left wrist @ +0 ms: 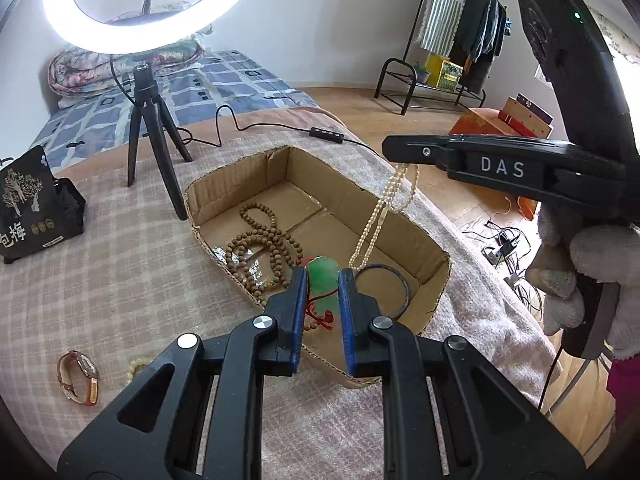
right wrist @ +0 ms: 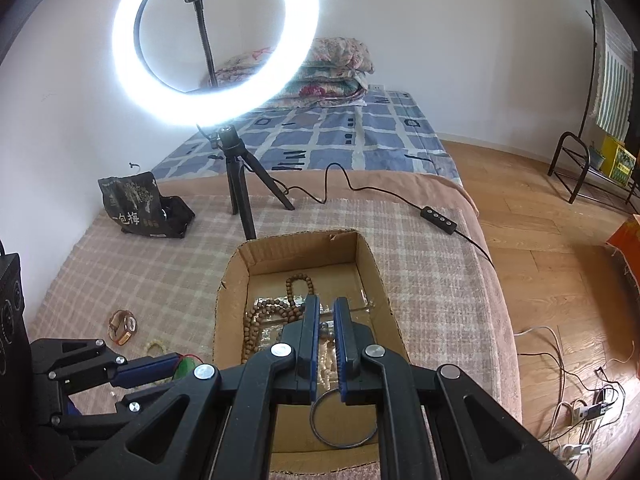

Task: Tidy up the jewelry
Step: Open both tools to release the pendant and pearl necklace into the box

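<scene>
My left gripper (left wrist: 323, 277) is shut on a green jade pendant (left wrist: 325, 280) with a red cord, above the near rim of an open cardboard box (left wrist: 240, 168). My right gripper (left wrist: 390, 151) is shut on a pearl necklace (left wrist: 380, 216) that hangs down over the box's right side. The box holds wooden bead strands (left wrist: 264, 240) and a dark bangle (left wrist: 408, 288). In the right wrist view my right gripper (right wrist: 325, 305) hovers over the box (right wrist: 232, 280), with the bangle (right wrist: 313, 420) beneath it. My left gripper (right wrist: 176, 364) sits lower left with the pendant (right wrist: 186, 367).
A watch (left wrist: 78, 376) and a pale bead bracelet (left wrist: 136, 368) lie on the checked blanket left of the box. A ring light on a tripod (left wrist: 152, 120) and a black bag (left wrist: 32, 208) stand behind. Its cable control (left wrist: 326, 135) lies near the bed's right edge.
</scene>
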